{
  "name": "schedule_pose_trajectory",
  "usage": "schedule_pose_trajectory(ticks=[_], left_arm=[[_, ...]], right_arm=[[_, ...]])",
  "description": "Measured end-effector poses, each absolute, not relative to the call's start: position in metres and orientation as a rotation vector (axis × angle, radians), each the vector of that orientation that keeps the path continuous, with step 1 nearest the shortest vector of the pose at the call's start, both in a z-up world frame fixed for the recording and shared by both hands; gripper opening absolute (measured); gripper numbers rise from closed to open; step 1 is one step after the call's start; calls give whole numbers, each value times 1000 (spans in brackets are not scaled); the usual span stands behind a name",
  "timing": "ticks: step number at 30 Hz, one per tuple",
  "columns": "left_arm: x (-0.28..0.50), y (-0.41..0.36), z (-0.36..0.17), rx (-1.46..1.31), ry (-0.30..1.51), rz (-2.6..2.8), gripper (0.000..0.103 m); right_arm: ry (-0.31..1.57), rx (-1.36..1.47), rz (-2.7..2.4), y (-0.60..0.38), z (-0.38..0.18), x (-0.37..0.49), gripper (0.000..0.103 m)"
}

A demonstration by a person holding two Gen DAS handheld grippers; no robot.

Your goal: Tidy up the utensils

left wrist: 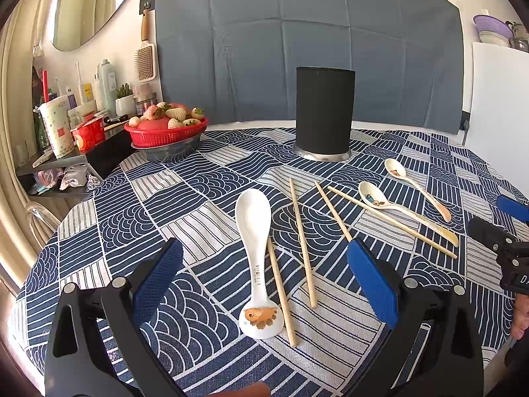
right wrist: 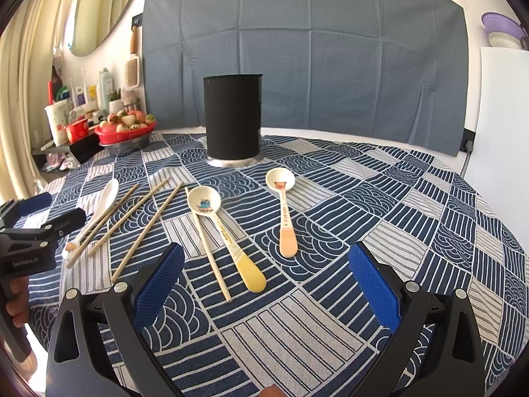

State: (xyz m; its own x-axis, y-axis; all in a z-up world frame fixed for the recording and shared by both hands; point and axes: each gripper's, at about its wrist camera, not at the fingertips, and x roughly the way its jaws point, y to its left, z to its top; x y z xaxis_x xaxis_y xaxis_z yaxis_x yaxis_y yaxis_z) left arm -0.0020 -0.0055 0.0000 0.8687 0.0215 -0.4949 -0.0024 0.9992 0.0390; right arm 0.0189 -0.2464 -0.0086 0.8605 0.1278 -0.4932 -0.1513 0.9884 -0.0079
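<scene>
Utensils lie loose on the patterned cloth (left wrist: pixel 99 238), none yet in the black holder (left wrist: pixel 325 112) that stands upright at the far side of the table. The white spoon (left wrist: pixel 256 258) lies straight ahead of the left gripper (left wrist: pixel 264 284), between its spread fingers. Its long axis runs along the line of the fingers, bowl away and the fish-marked handle end nearest. A chopstick (left wrist: pixel 281 294) lies just beside it on the right, seemingly touching the handle.

The left gripper is wide open and holds nothing. The right gripper (right wrist: pixel 264 284) is also wide open and empty. Ahead of it lie the yellow-handled spoon (right wrist: pixel 228 235) and the orange-handled spoon (right wrist: pixel 285 211), handles toward it, with another chopstick (right wrist: pixel 208 244) crossing under the yellow one's bowl.

The left is the nearer hand for the white spoon, I judge. A close across the handle should take it crosswise, though the neighbouring chopstick may be caught too.
</scene>
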Motion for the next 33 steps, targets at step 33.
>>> schedule_pose_trajectory(ticks=[33], left_arm=[[-2,-8,1,52,513,9,97]], right_arm=[[499,-46,139,-248,-7,18,96]])
